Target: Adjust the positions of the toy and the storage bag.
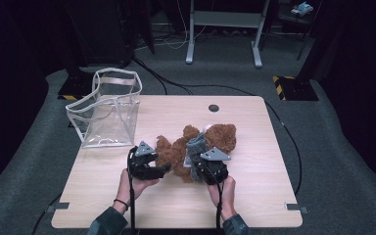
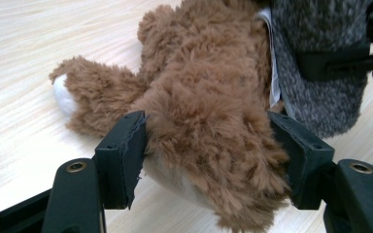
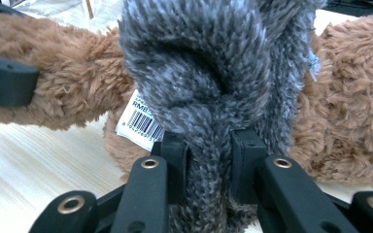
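Observation:
A brown teddy bear (image 1: 219, 137) lies on the wooden table (image 1: 254, 196) with a grey fuzzy garment (image 1: 196, 147) around its middle. My left gripper (image 1: 162, 169) is at the bear's left end. In the left gripper view one furry leg (image 2: 209, 131) sits between the spread jaws of the left gripper (image 2: 209, 155); the fur brushes both pads but looks unsqueezed. My right gripper (image 3: 209, 160) is shut on a pinched fold of the grey garment (image 3: 209, 73). A white barcode tag (image 3: 141, 121) hangs beside that fold.
A clear plastic bag (image 1: 110, 112) with white trim stands open at the table's far left corner. A small round hole (image 1: 213, 107) marks the far edge. Cables and a grey stand's legs (image 1: 223, 29) lie on the carpet beyond the table.

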Demonstrator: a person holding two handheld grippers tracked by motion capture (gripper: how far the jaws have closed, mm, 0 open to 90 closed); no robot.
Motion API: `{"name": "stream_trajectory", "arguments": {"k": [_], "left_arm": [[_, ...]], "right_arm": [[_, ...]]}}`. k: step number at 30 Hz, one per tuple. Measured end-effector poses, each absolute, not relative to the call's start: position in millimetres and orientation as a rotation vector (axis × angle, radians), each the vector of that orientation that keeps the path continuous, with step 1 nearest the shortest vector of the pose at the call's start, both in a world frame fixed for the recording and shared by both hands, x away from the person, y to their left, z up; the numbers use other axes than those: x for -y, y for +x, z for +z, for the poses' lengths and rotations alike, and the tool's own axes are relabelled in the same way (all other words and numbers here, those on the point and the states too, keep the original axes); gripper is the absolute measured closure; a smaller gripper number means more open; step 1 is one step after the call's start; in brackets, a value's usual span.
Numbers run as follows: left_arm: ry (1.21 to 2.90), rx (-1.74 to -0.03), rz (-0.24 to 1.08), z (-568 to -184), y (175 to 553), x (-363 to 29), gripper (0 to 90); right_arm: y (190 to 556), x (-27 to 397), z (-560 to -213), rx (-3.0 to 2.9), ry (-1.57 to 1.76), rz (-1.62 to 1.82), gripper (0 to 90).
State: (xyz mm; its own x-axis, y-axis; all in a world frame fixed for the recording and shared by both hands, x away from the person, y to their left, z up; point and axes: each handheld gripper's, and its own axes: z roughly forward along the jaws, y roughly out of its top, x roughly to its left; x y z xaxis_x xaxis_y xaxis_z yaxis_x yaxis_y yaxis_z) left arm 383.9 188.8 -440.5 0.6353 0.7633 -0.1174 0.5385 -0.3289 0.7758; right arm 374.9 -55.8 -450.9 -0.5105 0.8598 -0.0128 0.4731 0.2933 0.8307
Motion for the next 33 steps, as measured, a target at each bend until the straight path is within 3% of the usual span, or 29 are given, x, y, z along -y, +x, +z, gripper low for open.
{"name": "stream_trajectory", "arguments": {"k": [4, 8, 12, 16, 26, 33], "left_arm": [[2.028, -1.010, 0.352, -441, 390, -190, 57.4], [2.006, -1.022, 0.347, -441, 397, -195, 64.1], [1.980, -1.034, 0.332, -436, 408, -198, 64.4], [1.968, -1.049, 0.338, -431, 415, -199, 64.5], [1.988, -1.039, 0.330, -428, 424, -200, 62.9], [2.012, -1.045, 0.348, -422, 419, -201, 51.5]], "right_arm": [[375, 58, -449, -2.100, 1.198, 1.112, 72.5], [367, 54, -436, -2.083, 1.142, 1.180, 72.6], [364, 29, -426, -2.187, 1.048, 1.267, 72.5], [379, 9, -442, -2.263, 1.057, 1.159, 72.6], [379, 48, -441, -2.154, 1.188, 1.143, 72.7], [388, 16, -445, -2.215, 1.121, 1.102, 72.9]]}}
